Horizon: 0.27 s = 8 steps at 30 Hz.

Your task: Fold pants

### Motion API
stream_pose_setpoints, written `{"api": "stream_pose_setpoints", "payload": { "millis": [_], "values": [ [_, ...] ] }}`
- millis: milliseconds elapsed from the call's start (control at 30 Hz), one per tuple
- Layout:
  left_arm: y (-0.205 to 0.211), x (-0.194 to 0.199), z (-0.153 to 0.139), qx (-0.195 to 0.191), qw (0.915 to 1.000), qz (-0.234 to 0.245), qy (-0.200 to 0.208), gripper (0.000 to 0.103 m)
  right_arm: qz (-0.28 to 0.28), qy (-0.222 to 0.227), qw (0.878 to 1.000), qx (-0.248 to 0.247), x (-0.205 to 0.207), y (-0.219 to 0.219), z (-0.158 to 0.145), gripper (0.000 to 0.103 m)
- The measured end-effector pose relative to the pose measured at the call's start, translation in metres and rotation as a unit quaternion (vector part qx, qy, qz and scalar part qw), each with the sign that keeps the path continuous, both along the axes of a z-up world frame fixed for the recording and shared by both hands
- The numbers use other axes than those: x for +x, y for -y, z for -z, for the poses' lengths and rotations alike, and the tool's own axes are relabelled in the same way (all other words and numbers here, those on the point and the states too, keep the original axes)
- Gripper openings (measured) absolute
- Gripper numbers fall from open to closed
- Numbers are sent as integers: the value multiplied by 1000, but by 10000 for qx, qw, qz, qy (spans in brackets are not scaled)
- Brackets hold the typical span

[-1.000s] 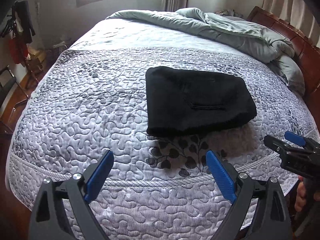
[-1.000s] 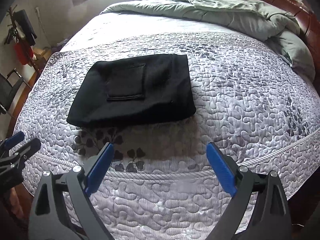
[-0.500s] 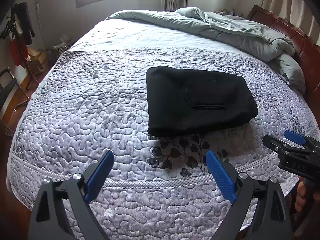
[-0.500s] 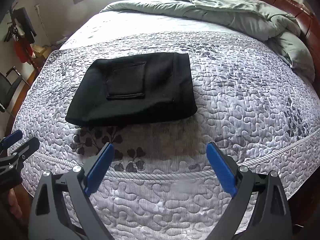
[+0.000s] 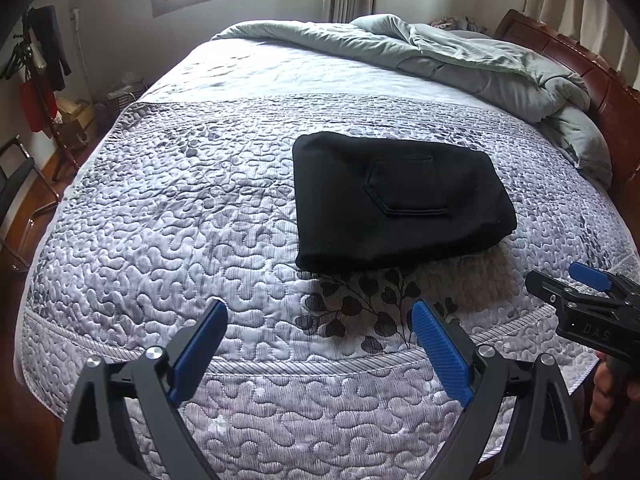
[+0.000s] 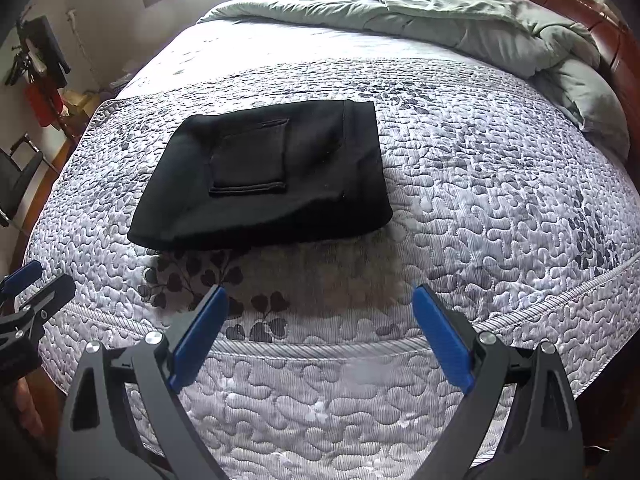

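Left wrist view: right gripper (image 5: 560, 284) body reads "DAS", jaws apart.

Only readable text: "DAS" in faint pale letters on the black body of the right gripper (image 5: 592, 294), seen at the right edge of the left wrist view. Anything after those letters is cut off or too dim to read. Right wrist view: no legible text anywhere.

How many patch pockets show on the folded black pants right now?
1. A single pocket sits on the top face of the pants, left of centre in the right wrist view. Others may be hidden inside the fold or underneath.
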<state>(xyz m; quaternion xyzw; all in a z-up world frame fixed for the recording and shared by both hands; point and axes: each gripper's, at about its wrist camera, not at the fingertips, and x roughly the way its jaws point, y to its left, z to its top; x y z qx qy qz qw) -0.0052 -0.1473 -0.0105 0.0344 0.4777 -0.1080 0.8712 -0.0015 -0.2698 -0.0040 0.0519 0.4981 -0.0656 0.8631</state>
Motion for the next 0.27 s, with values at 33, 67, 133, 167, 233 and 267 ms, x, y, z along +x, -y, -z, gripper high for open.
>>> {"api": "stream_pose_setpoints", "payload": {
  "millis": [33, 67, 133, 167, 233, 267],
  "values": [
    [1, 0, 0, 9, 10000, -12, -9, 94, 0, 3, 10000, 2, 0, 0, 0, 93],
    [1, 0, 0, 9, 10000, -27, -11, 94, -2, 1, 10000, 3, 0, 0, 0, 93],
    [3, 0, -1, 2, 10000, -16, -14, 94, 8, -1, 10000, 13, 0, 1, 0, 93],
    [3, -1, -1, 10, 10000, -13, -4, 94, 16, -2, 10000, 17, -1, 1, 0, 93],
    [4, -2, -2, 16, 10000, -14, 15, 94, 39, -11, 10000, 31, -1, 2, 1, 93],
    [5, -2, -3, 13, 10000, -11, 20, 94, 54, -13, 10000, 38, -2, 3, 2, 93]
  ]
}}
